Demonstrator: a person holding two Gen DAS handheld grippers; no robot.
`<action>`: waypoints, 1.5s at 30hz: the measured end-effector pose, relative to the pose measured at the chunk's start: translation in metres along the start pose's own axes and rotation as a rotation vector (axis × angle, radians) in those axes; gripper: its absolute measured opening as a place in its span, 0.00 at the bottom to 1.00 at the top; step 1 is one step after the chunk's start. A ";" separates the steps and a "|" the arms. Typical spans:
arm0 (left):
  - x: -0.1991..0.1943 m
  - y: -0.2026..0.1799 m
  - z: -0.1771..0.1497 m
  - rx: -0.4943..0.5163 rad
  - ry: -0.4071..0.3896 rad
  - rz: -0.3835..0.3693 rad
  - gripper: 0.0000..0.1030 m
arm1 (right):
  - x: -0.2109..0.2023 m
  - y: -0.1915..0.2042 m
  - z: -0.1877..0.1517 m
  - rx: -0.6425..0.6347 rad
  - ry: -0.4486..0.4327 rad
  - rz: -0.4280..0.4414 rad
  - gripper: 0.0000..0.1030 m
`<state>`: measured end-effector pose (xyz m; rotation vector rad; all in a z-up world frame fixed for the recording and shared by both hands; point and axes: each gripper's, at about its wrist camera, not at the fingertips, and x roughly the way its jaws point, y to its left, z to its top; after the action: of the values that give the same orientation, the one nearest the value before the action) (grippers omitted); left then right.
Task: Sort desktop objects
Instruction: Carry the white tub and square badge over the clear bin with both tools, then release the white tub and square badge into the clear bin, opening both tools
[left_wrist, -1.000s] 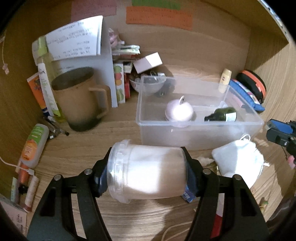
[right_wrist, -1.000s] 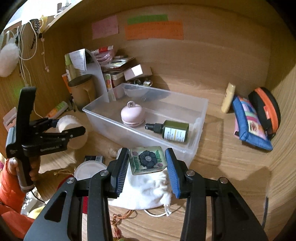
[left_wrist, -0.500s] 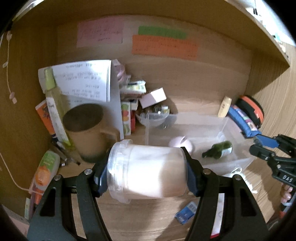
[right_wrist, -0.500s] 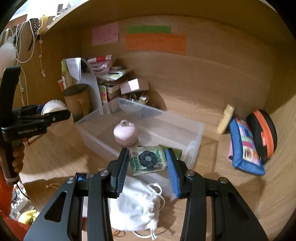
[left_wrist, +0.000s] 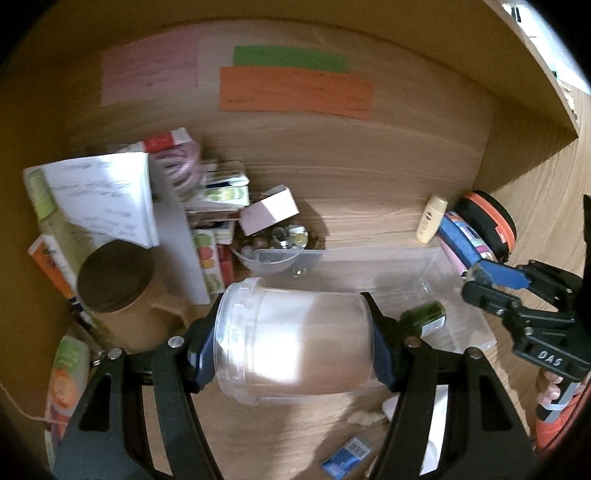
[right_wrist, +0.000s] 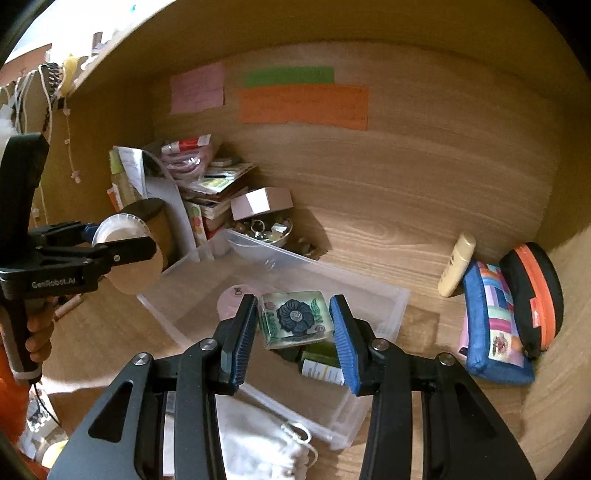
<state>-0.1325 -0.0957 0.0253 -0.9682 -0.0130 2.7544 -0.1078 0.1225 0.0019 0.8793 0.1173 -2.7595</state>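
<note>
My left gripper (left_wrist: 293, 343) is shut on a clear plastic jar (left_wrist: 295, 343) with white contents, held on its side in the air in front of the clear plastic bin (left_wrist: 465, 295). It also shows in the right wrist view (right_wrist: 125, 258) at the left. My right gripper (right_wrist: 293, 325) is shut on a small square box with a blue flower (right_wrist: 295, 319), held above the bin (right_wrist: 388, 299). In the bin lie a pink round case (right_wrist: 231, 301) and a green bottle (right_wrist: 319, 363). The right gripper shows in the left wrist view (left_wrist: 495, 291).
A brown mug (left_wrist: 122, 295), papers and boxes (left_wrist: 110, 195) fill the back left corner. A bowl of trinkets (right_wrist: 264, 230) sits behind the bin. A cream tube (right_wrist: 456, 266), a blue pouch (right_wrist: 493, 325) and an orange-black case (right_wrist: 535, 299) stand at the right. A white drawstring bag (right_wrist: 258, 443) lies in front.
Both grippers have risen with their loads. The right gripper has moved forward over the bin; the left has lifted the jar off the desk and towards the bin.
</note>
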 end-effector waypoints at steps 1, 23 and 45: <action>0.003 -0.001 0.002 0.002 0.005 -0.005 0.64 | 0.004 -0.002 0.001 0.000 0.008 0.000 0.36; 0.100 -0.013 0.026 0.079 0.155 0.020 0.64 | 0.100 -0.030 0.015 -0.043 0.284 0.013 0.36; 0.144 -0.022 0.017 0.086 0.301 -0.015 0.64 | 0.149 -0.024 0.007 -0.131 0.537 -0.002 0.36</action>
<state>-0.2477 -0.0425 -0.0482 -1.3393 0.1454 2.5436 -0.2355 0.1146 -0.0788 1.5512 0.3855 -2.4099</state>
